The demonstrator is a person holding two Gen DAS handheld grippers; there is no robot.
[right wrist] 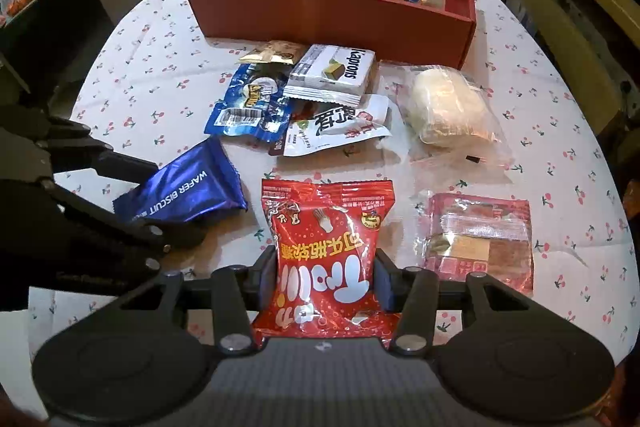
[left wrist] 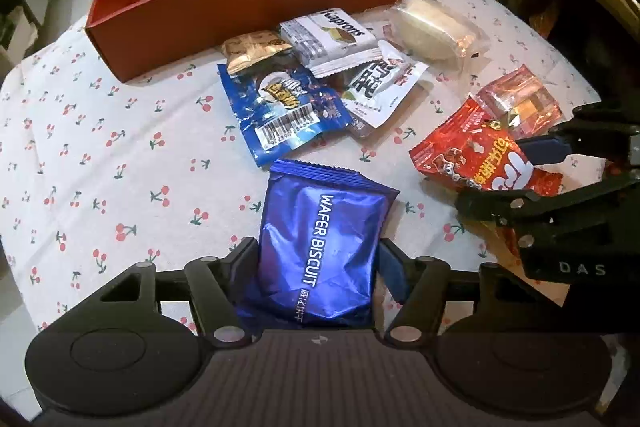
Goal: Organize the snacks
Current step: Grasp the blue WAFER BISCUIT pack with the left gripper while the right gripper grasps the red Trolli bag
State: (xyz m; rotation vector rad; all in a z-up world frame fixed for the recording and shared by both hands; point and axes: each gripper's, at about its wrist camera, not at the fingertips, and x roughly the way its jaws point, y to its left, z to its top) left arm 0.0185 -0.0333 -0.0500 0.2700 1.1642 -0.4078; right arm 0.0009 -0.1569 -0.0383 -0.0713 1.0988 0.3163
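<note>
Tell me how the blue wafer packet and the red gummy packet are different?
The wafer biscuit packet is shiny dark blue with thin white letters; the gummy packet is red with fat white letters and cartoons. The left gripper pinches the blue one, the right gripper the red one. Both are sealed and outside the red box.

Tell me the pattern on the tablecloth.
The tablecloth is white with small red cherries on green stems, clearest in the left wrist view.

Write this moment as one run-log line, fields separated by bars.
left gripper: shut on blue wafer biscuit pack | right gripper: shut on red gummy bag | red box: two snacks inside
</note>
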